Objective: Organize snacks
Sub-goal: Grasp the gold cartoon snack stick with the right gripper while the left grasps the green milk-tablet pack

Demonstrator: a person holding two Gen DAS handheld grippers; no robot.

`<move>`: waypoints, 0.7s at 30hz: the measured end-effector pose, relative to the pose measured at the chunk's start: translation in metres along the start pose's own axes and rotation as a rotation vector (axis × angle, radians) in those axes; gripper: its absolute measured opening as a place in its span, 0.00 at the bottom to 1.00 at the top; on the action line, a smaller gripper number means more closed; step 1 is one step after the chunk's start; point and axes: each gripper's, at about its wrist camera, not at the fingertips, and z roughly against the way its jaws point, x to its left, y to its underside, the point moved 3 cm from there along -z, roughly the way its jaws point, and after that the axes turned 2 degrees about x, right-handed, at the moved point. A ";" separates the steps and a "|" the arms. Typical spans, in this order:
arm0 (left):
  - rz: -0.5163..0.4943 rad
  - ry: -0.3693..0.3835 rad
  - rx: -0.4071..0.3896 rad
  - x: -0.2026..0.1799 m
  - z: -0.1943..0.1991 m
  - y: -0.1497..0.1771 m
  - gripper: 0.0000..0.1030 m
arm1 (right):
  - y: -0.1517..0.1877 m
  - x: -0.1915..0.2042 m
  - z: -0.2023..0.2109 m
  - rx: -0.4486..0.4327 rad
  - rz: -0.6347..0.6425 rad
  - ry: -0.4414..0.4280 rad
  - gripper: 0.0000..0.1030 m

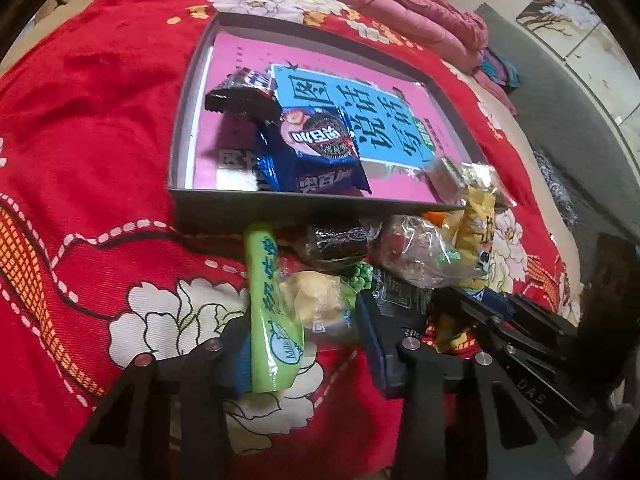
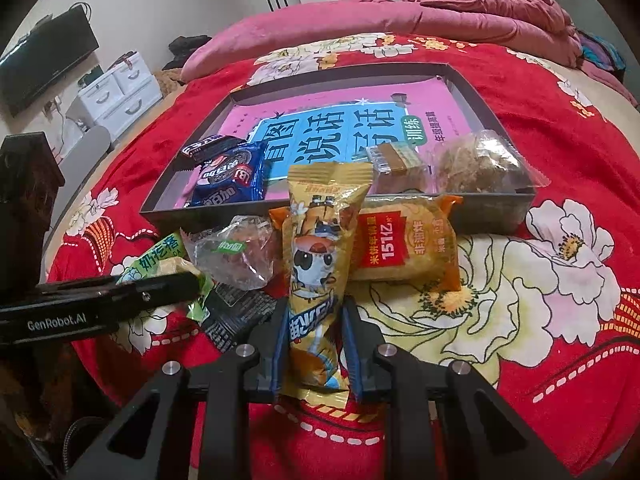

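Note:
My left gripper (image 1: pixel 302 316) is shut on a green milk-snack packet (image 1: pixel 272 300) with pale yellow pieces showing through its wrapper. It lies in the snack pile on the red bedspread, just in front of the grey box (image 1: pixel 280 202). My right gripper (image 2: pixel 316 344) is shut on the lower part of a yellow packet with a cartoon animal (image 2: pixel 320 248), which stands up towards the box (image 2: pixel 492 212). Inside the box, on a pink and blue book, lie a blue cookie packet (image 2: pixel 228 178), a brown block (image 2: pixel 396 164) and a clear bag of brown floss cake (image 2: pixel 480 168).
An orange rice-cracker packet (image 2: pixel 404 248), a clear-wrapped reddish snack (image 2: pixel 236 252) and a black packet (image 2: pixel 236 312) lie before the box. The left gripper's black body (image 2: pixel 100 304) reaches in from the left. A pink quilt (image 2: pixel 440 12) is bunched behind; white drawers (image 2: pixel 120 88) stand far left.

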 end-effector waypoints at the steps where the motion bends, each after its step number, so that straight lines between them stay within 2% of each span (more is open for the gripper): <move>1: 0.006 0.011 0.001 0.000 -0.001 0.000 0.40 | 0.000 0.000 0.000 0.000 -0.001 -0.002 0.24; 2: 0.013 0.026 0.002 0.000 -0.001 -0.001 0.36 | 0.000 0.000 0.000 -0.001 -0.001 -0.003 0.24; 8: 0.025 0.061 0.002 0.002 -0.003 -0.003 0.32 | 0.000 -0.001 0.000 -0.006 -0.003 -0.012 0.23; 17: 0.014 0.072 -0.022 0.002 0.009 -0.004 0.30 | 0.002 -0.009 0.020 -0.058 -0.022 -0.036 0.19; 21: -0.012 0.082 -0.063 -0.001 0.025 -0.003 0.30 | 0.000 -0.012 0.030 -0.082 -0.031 -0.045 0.19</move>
